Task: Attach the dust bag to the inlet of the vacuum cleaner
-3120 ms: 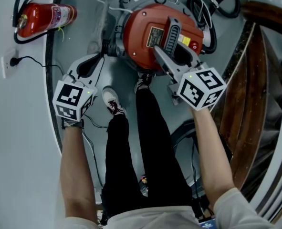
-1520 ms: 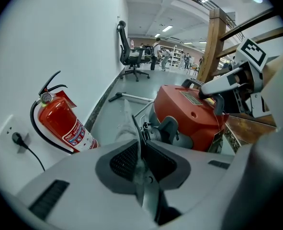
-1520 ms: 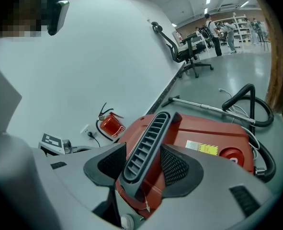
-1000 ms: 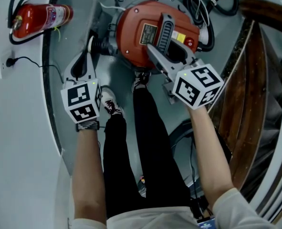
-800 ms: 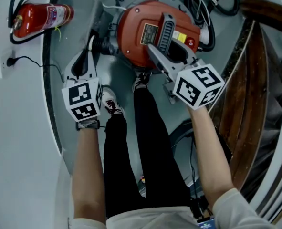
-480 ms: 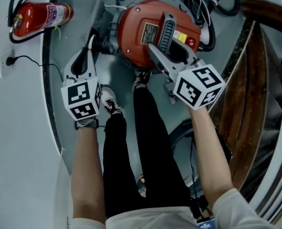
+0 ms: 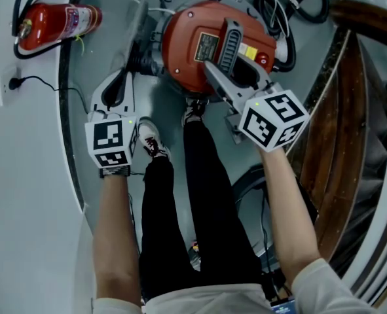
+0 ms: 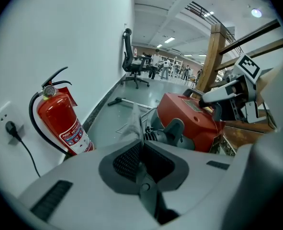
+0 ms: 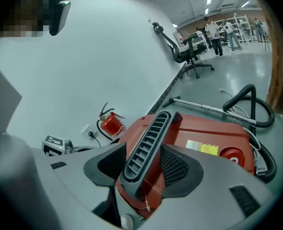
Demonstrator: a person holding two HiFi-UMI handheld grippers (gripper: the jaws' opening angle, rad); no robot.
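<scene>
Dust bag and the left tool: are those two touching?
Touching. The left gripper view shows the left tool with its jaws closed together on a thin edge of the pale dust bag, which rises from between them.

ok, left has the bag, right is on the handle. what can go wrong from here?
1. Left gripper pinches only a thin edge of the limp bag; it may slip or tear when pulled toward the inlet.
2. Right gripper holds the vacuum by its handle alone; pushing the bag on could turn the body.
</scene>
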